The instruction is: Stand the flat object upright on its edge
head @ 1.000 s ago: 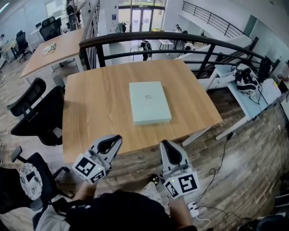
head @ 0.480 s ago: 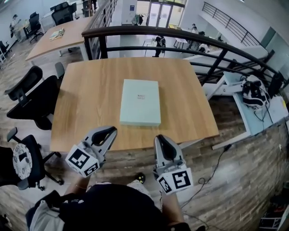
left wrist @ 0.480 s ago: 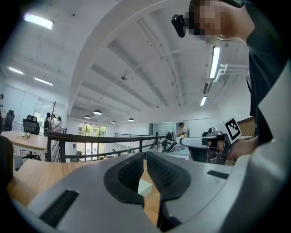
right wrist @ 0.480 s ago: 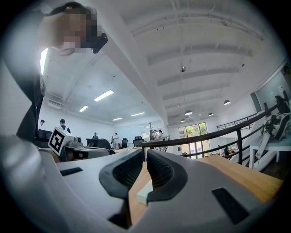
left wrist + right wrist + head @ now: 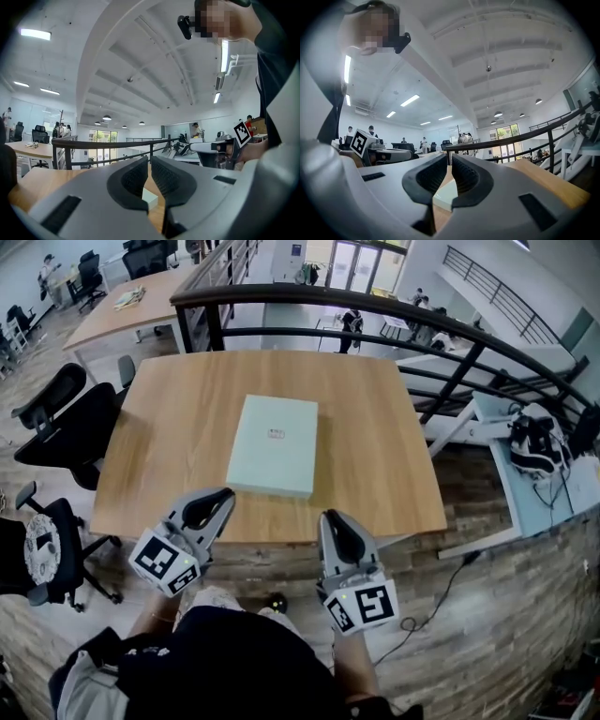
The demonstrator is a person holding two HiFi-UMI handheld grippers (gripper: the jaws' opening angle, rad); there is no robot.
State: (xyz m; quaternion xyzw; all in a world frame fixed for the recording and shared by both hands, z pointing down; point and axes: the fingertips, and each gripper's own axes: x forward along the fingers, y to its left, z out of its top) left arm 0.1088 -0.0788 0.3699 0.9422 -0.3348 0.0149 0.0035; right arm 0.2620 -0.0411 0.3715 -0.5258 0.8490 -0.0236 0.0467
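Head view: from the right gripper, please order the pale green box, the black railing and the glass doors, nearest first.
1. Pale green box, flat on the wooden table, just ahead of the right gripper.
2. Black railing, past the table's far edge.
3. Glass doors, far behind the railing.

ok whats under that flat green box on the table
The pale green box lies flat on the wooden table, so only tabletop shows around it. Whatever is beneath is covered; its top carries just a small mark.
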